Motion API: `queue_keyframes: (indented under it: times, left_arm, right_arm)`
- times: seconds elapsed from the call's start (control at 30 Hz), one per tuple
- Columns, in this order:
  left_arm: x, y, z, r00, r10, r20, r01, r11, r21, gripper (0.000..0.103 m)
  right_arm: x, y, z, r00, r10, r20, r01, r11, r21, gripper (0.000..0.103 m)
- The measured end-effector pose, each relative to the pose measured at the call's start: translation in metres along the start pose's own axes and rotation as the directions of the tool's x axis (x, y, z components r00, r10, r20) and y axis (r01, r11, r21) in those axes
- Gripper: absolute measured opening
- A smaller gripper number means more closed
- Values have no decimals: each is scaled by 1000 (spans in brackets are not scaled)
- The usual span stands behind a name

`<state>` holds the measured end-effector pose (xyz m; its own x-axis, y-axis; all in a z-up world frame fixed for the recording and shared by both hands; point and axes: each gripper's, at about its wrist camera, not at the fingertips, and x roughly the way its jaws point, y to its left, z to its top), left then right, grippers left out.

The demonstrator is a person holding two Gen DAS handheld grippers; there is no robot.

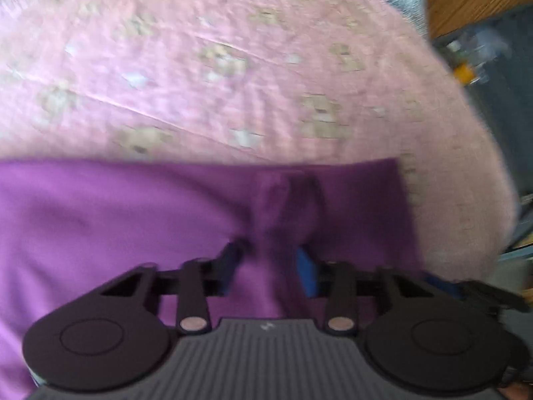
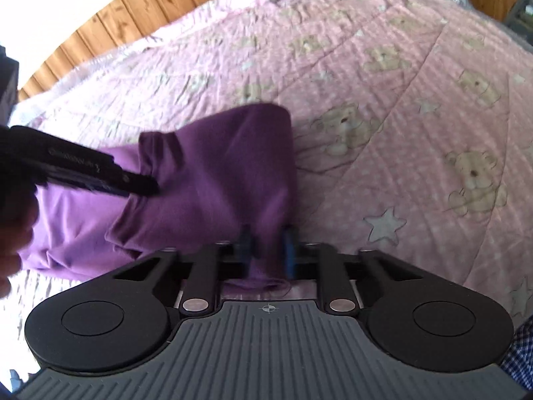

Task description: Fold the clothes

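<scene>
A purple garment (image 2: 206,173) lies partly folded on a pink bedspread (image 2: 399,100) with teddy bears and stars. In the right wrist view my right gripper (image 2: 268,248) is shut on a bunched corner of the purple cloth at its near right edge. My left gripper (image 2: 133,183) reaches in from the left and touches the same garment. In the blurred left wrist view the left gripper (image 1: 269,263) has a fold of the purple garment (image 1: 133,220) between its blue pads, with the jaws a little apart around it.
The pink bedspread (image 1: 233,66) fills most of both views. A wooden wall (image 2: 140,10) runs behind the bed. The bed's right edge (image 1: 493,180) drops off to a dark floor with clutter (image 1: 466,66). Blue checked cloth (image 2: 519,356) shows at the lower right.
</scene>
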<state>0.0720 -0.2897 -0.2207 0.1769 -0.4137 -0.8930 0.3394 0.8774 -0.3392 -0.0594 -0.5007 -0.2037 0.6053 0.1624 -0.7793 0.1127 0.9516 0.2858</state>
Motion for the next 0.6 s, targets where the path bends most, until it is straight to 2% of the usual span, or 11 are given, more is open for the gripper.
queue_keyframes:
  times: [0.03, 0.07, 0.1, 0.17, 0.2, 0.37, 0.43, 0.5, 0.53, 0.57, 0.6]
  left_arm:
    - [0, -3, -1, 999, -34, 6, 34, 999, -6, 24]
    - [1, -5, -1, 998, -66, 15, 66, 998, -15, 24]
    - [4, -7, -2, 997, -73, 19, 74, 997, -17, 24]
    - [11, -6, -5, 1000, -22, 13, 22, 1000, -16, 21]
    - [10, -5, -6, 1000, -29, 9, 29, 999, -23, 22]
    - [7, -1, -8, 998, -54, -19, 53, 998, -17, 23]
    - [4, -4, -6, 999, -19, -31, 20, 999, 35, 24]
    - [-5, -8, -4, 999, 24, -23, -22, 996, 82, 36]
    - [-13, -10, -2, 999, 49, -5, -48, 994, 102, 50]
    - [-20, -12, -1, 997, 73, 13, -74, 990, 121, 58]
    - [-28, -14, 1, 995, 96, 31, -99, 985, 139, 58]
  right_arm:
    - [-4, -4, 1, 1000, -13, 17, 13, 1000, 15, 6]
    - [-10, -9, 3, 999, -31, 35, 30, 999, 33, 1]
    - [-10, -14, 3, 999, -37, 35, 35, 998, 43, 0]
    - [-10, -23, 5, 999, -43, 25, 41, 997, 59, 0]
    - [-9, -25, 4, 999, -35, 21, 33, 997, 67, 3]
    - [-8, -28, 1, 1000, 16, 13, -17, 994, 111, 38]
    - [-7, -26, -1, 999, 32, 14, -33, 991, 127, 38]
    - [-6, -24, -2, 999, 48, 16, -49, 988, 144, 33]
    - [-5, -24, -3, 998, 55, 17, -57, 987, 152, 31]
    - [-10, -24, -2, 998, 47, 36, -52, 985, 166, 31]
    - [-17, -27, 0, 998, 32, 60, -43, 982, 185, 32]
